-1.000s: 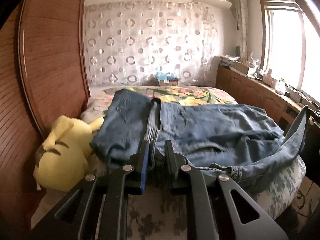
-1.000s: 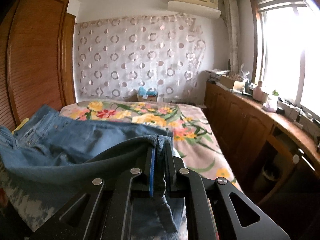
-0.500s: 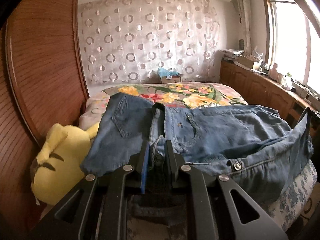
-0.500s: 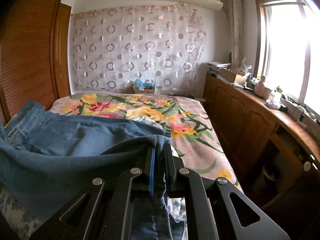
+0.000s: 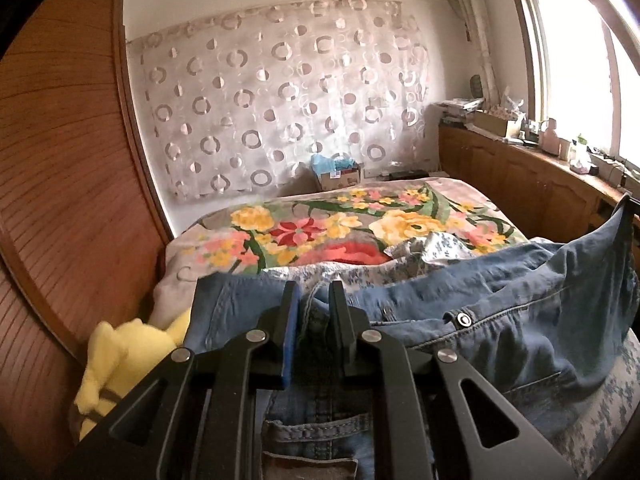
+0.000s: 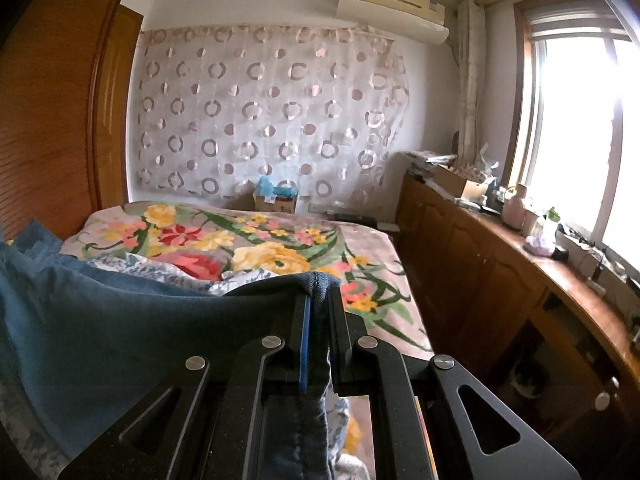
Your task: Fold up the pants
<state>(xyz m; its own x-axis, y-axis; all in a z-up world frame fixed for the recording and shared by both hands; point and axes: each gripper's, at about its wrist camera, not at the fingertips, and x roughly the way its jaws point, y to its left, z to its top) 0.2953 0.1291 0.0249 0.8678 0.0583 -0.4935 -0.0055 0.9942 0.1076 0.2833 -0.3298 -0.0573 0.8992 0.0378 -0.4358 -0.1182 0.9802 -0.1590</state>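
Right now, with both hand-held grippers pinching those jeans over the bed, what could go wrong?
1. The left hand-held gripper pinches bunched denim at the waist of the jeans; the fabric might slip out.
2. The right hand-held gripper holds only a narrow hem edge, so a tug could free it.
3. The yellow plush toy lies beside the jeans and could get dragged or caught in the fold.

Blue denim pants [image 5: 520, 320], floral bedspread [image 5: 320, 228], yellow plush toy [image 5: 116, 356].
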